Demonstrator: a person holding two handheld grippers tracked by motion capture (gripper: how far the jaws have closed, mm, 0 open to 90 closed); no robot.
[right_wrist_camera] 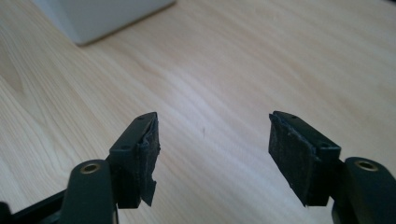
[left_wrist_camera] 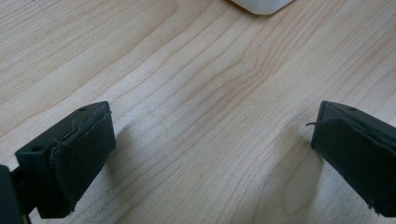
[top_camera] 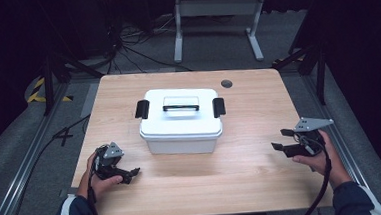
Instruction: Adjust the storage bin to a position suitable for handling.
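A white plastic box with a lid, a black handle on top and a black latch at each end stands in the middle of the wooden table. My left gripper rests low at the table's front left, pointing right, jaws wide apart with only bare wood between them. My right gripper hovers at the front right, pointing left toward the box, jaws apart and empty. A corner of the box shows at the top left of the right gripper view, and its bottom edge at the top of the left gripper view.
A round dark cable hole sits near the table's far edge. Beyond the table stand a white metal frame and loose cables on the grey floor. Dark rails run along both sides.
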